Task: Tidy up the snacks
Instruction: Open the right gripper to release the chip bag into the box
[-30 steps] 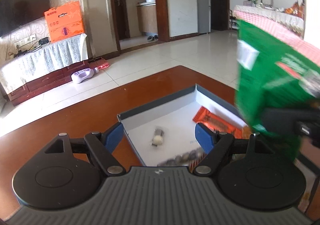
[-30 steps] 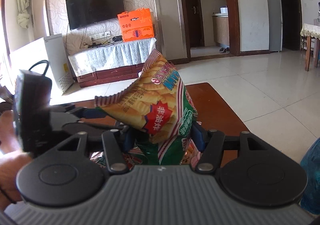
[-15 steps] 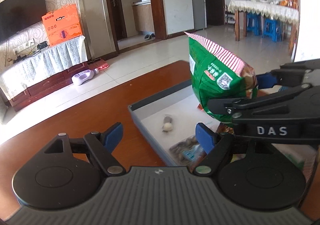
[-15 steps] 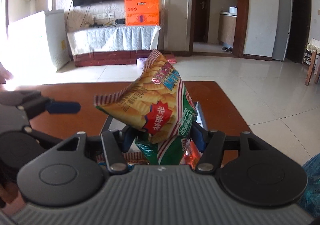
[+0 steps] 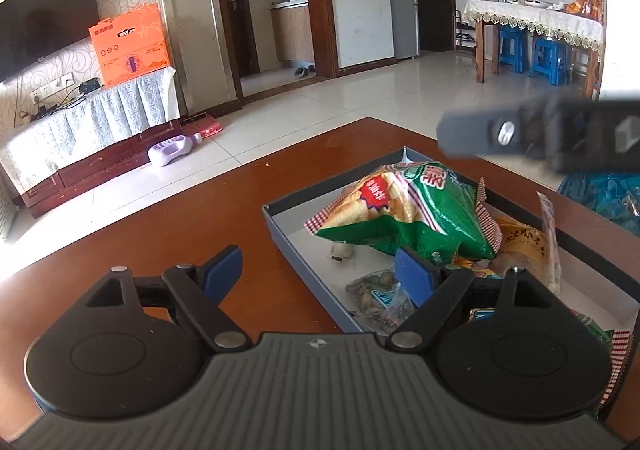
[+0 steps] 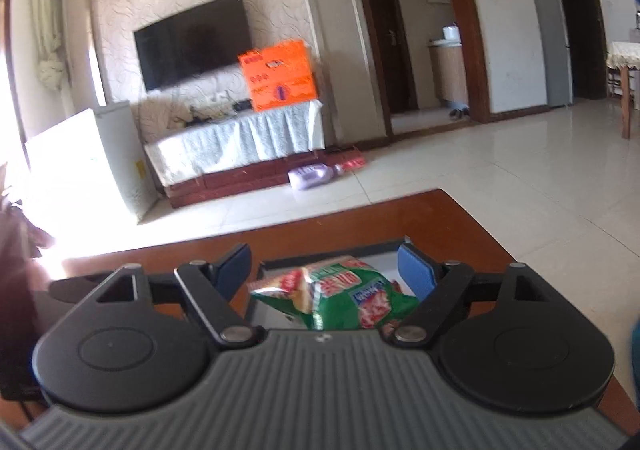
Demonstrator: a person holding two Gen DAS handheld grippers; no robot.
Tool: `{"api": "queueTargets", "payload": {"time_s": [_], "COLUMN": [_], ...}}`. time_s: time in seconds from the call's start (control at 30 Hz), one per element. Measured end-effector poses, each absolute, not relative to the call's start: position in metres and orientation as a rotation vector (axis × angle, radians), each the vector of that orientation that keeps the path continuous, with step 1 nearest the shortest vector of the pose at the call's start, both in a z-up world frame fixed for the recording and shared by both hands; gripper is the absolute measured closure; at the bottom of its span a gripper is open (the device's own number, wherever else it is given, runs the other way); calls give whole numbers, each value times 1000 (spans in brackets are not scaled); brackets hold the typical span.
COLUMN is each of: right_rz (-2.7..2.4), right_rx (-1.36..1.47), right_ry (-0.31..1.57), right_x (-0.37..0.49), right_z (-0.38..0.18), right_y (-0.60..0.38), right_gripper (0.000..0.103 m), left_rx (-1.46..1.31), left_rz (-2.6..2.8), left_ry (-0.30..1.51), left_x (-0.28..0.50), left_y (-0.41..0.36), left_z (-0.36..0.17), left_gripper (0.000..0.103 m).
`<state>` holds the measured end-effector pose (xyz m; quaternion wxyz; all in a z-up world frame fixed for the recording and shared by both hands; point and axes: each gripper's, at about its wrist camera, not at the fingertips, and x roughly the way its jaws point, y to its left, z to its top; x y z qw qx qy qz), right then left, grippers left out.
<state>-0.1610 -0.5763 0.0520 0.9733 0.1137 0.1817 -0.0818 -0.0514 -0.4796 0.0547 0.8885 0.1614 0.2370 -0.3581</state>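
Observation:
A green and yellow chip bag (image 5: pixel 404 209) lies in the grey shallow box (image 5: pixel 280 226) on the brown table, on top of other snack packets. It also shows in the right wrist view (image 6: pixel 340 298), lying free below the fingers. My left gripper (image 5: pixel 320 274) is open and empty, hovering at the box's near left edge. My right gripper (image 6: pixel 326 266) is open and empty above the bag; it appears blurred in the left wrist view (image 5: pixel 520 129), raised above the box's far right.
The box also holds a packet of nuts (image 5: pixel 380 294), an orange packet (image 5: pixel 520 242) and a small wrapped sweet (image 5: pixel 340 250). A blue plastic bag (image 5: pixel 600 193) sits at the table's right. The table's far edge (image 5: pixel 360 121) drops to tiled floor.
My right gripper opened and let go of the chip bag, which dropped into the box. The right gripper then rose and drew back to the right. My left gripper stayed open.

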Motion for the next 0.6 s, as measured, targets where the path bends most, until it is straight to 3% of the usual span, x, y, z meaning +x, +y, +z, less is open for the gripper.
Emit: {"api": "queueTargets", "payload": {"time_s": [0.33, 0.47, 0.6], "right_rz": [-141, -166, -170], "right_rx": [288, 330, 440], "right_ry": [441, 380, 310], "right_x": [-161, -187, -210], "right_z": [35, 45, 55], "right_y": [-577, -584, -590], "right_gripper": [22, 21, 21], "left_rx": [250, 185, 139], "left_rz": [-707, -568, -469], "left_ry": [504, 412, 328], "left_x": [-47, -49, -59], "left_y": [-502, -488, -460], "left_z": [41, 66, 94], "left_gripper": [16, 2, 0]}}
